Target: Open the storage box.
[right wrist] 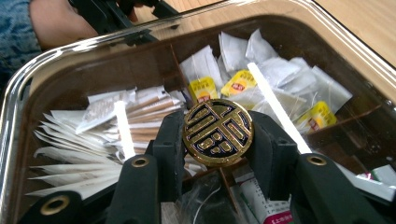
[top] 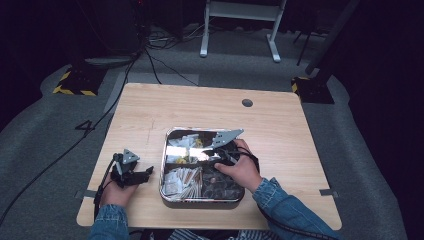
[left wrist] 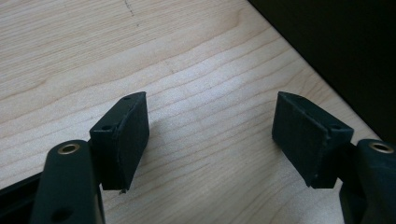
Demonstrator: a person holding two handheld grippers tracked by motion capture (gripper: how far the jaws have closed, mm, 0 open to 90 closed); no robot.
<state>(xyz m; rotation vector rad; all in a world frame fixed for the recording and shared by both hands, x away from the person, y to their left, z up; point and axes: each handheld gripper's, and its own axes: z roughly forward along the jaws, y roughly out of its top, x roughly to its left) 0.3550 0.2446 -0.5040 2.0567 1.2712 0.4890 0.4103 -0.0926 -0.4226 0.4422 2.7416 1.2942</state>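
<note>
Wooden tabletop (top: pixel 280 125), steel compartment tray (top: pixel 167 137) near its front edge holding tea bags (right wrist: pixel 243 84) and paper sachets (right wrist: pixel 70 140), my left fingers (left wrist: pixel 210 135) spread wide over bare wood left of the tray, my right fingers (right wrist: pixel 217 140) clamped on a black-and-gold round coin (right wrist: pixel 217 133) above the tray's middle.

The light wooden table (top: pixel 150 107) has rounded corners and a small round cable hole (top: pixel 247 103) toward one o'clock from its middle. A shiny metal tray (top: pixel 163 165) with inner compartments lies directly on it, toward six o'clock, close to the near edge.
</note>
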